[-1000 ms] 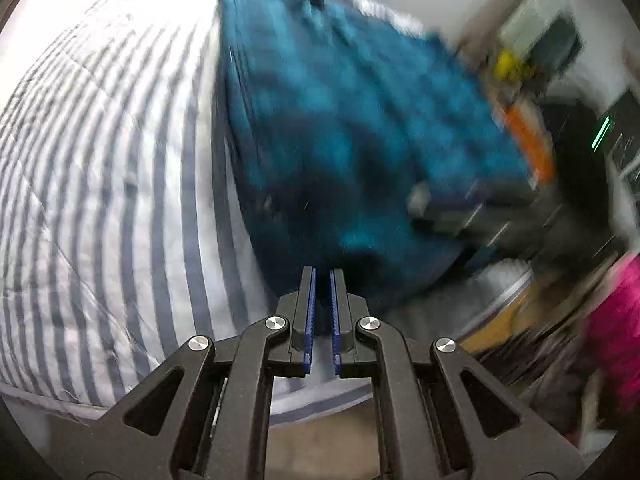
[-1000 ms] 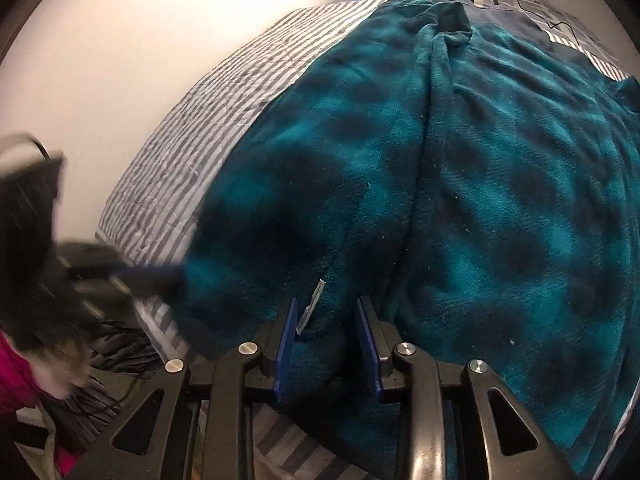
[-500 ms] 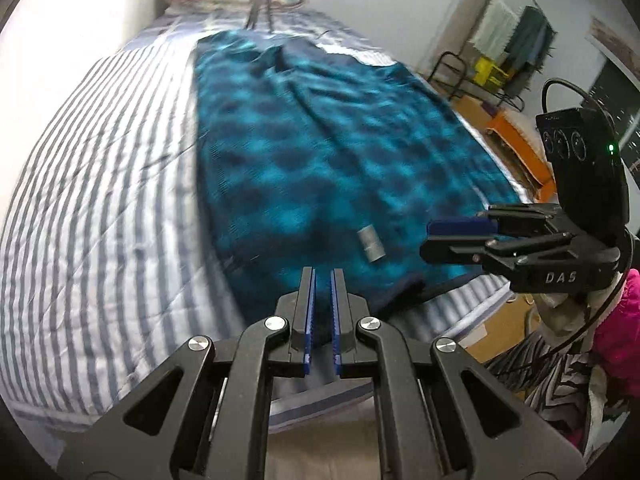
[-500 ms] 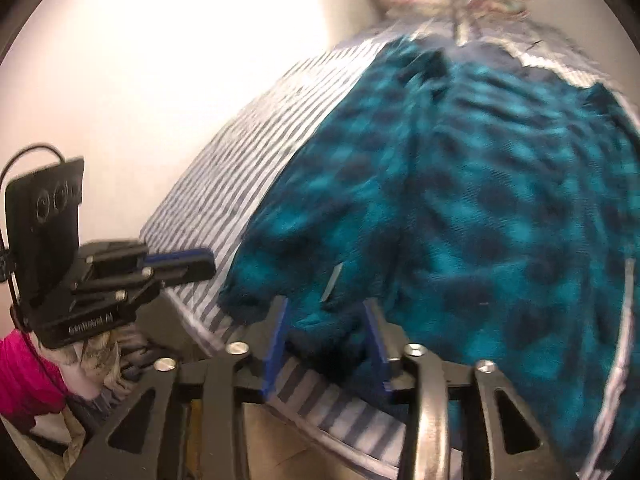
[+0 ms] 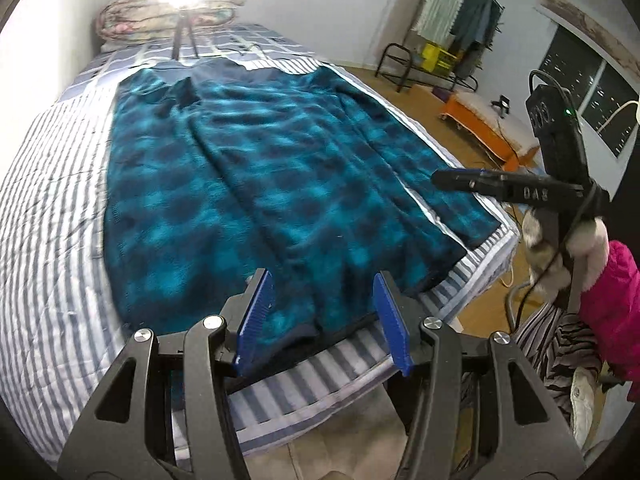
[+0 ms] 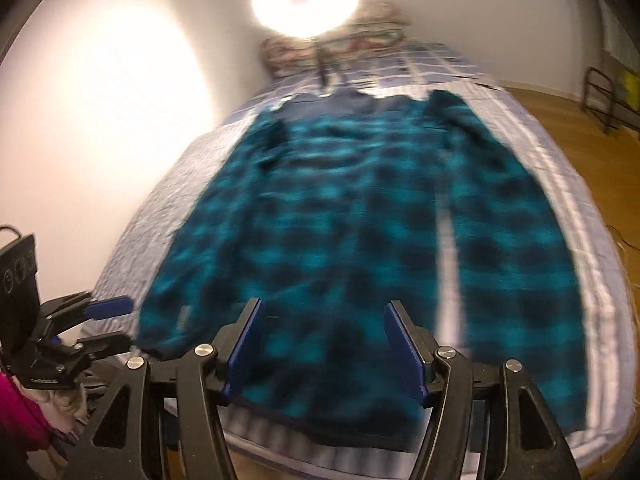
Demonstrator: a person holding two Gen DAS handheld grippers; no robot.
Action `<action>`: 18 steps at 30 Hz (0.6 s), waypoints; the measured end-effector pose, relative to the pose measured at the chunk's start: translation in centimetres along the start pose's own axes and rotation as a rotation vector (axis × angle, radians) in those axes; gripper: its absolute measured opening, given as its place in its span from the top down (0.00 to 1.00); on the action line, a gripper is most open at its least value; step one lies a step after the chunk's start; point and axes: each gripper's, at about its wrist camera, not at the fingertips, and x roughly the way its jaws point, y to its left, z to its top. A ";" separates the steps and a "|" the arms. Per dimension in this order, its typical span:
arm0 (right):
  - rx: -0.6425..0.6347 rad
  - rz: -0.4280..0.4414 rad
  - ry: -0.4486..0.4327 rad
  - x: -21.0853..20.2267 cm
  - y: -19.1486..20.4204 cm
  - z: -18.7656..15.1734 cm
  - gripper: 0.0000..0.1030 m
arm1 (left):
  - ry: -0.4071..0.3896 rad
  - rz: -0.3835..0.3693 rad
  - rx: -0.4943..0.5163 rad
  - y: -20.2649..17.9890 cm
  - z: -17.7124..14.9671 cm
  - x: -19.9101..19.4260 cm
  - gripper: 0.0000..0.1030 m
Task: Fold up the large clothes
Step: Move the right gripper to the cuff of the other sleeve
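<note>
Both claws [image 5: 324,320] now open, seemingly empty.

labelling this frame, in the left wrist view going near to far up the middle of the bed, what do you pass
left gripper with jaws open → bare striped foot of the bed cover → teal plaid garment spread flat → checked bedding → bundled floral bedding at the head

"DAS" lettering, seen upside down, on right claw [image 5: 456,180]
</note>
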 end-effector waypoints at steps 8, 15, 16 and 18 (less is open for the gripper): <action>0.283 -0.055 0.014 -2.3 -13.3 -0.2 0.29 | 0.027 -0.042 -0.010 -1.0 0.8 1.5 0.47; 0.454 -0.094 0.023 -2.9 -20.7 -1.9 0.31 | 0.051 -0.066 -0.008 -1.7 1.1 2.6 0.47; 0.466 -0.098 0.029 -2.8 -21.4 -2.2 0.31 | 0.056 -0.068 -0.009 -1.8 1.2 2.8 0.47; 0.474 -0.110 0.050 -2.2 -22.3 -2.5 0.32 | 0.063 -0.070 -0.009 -1.9 1.3 3.1 0.47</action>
